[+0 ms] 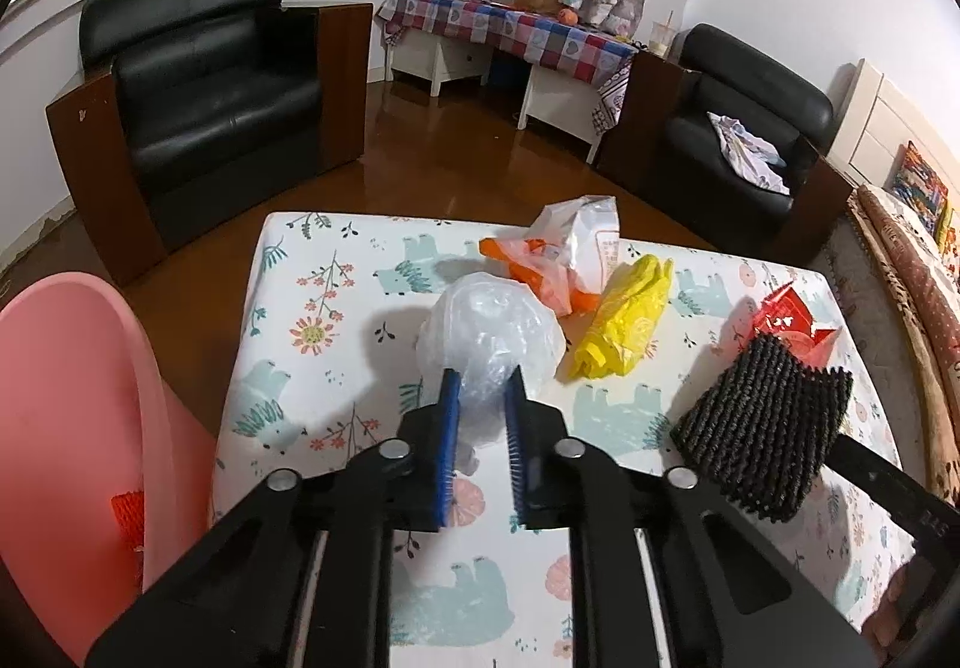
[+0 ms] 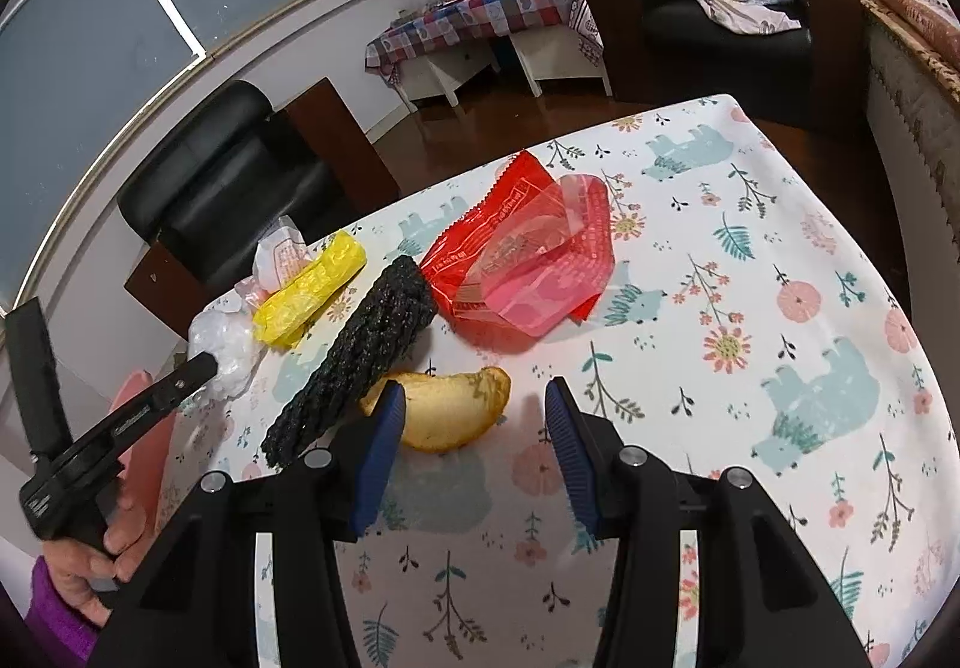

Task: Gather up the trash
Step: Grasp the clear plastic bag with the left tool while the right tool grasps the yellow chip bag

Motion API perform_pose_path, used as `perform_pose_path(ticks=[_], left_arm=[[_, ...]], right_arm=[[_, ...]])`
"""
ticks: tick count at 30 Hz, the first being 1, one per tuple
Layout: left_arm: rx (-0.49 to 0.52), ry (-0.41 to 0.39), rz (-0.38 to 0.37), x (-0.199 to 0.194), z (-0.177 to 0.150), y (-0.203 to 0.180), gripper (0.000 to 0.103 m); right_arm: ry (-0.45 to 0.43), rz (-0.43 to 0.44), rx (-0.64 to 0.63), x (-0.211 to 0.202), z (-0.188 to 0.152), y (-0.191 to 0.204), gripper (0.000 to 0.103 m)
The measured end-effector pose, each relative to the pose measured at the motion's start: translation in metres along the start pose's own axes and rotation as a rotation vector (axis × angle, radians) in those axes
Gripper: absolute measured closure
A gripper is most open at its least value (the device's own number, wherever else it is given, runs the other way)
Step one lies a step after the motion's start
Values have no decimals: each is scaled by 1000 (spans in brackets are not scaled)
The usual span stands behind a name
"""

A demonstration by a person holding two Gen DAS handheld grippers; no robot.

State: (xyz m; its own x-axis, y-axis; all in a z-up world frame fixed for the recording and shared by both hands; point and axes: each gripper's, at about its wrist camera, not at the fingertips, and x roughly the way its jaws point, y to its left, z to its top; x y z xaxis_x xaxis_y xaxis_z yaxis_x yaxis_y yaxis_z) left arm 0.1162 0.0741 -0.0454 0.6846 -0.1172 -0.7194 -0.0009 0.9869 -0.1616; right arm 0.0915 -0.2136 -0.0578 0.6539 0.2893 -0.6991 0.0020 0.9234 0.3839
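Note:
My left gripper (image 1: pixel 483 398) is shut on a crumpled clear plastic bag (image 1: pixel 489 332) that rests on the table's animal-print cloth (image 1: pixel 324 368). From the right wrist view the same gripper (image 2: pixel 204 365) shows at the left with the clear bag (image 2: pixel 225 344) at its tip. My right gripper (image 2: pixel 474 392) stands open just above a yellowish curved peel (image 2: pixel 444 416), its left finger close to the peel and nothing gripped. A black knitted piece (image 2: pixel 360 356), a red wrapper (image 2: pixel 522 260) and a yellow bag (image 2: pixel 309 287) lie beyond it. An orange-and-white wrapper (image 1: pixel 558 260) sits further back.
A pink bin (image 1: pixel 72 428) stands off the table's left edge with something red inside. Two black armchairs (image 1: pixel 204 86) (image 1: pixel 744 128) and a side table with a checked cloth (image 1: pixel 510 26) stand across the wooden floor. A bed (image 1: pixel 900 272) runs along the right.

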Motion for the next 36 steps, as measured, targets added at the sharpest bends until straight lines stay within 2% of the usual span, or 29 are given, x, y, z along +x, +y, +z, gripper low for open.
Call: perform_pose_path(ticks=[3,9,11,14,29,36], left_arm=[[0,-3,-13,-8,-3,1,92],[-23,-6,-45,-29,-14,4,92],[-31,-3,-55,-35,-19,4,92],[-34,-6,-57,-42,-25,3,92],[-42,-37,-65,-81,-40,4,92],[-44,-70,-66,-105,-46,5,92]], right_arm=[[1,-21,-17,7,1,3,56],[17,-33,-29,14,-1,7,79],[25,-38,-30,16,-3,7,90],[23,-31,-22,14,-4,5,97],[-83,-67,-77,-50,-15,12,97],[-120,-32,-104,-85,-19,22,97]])
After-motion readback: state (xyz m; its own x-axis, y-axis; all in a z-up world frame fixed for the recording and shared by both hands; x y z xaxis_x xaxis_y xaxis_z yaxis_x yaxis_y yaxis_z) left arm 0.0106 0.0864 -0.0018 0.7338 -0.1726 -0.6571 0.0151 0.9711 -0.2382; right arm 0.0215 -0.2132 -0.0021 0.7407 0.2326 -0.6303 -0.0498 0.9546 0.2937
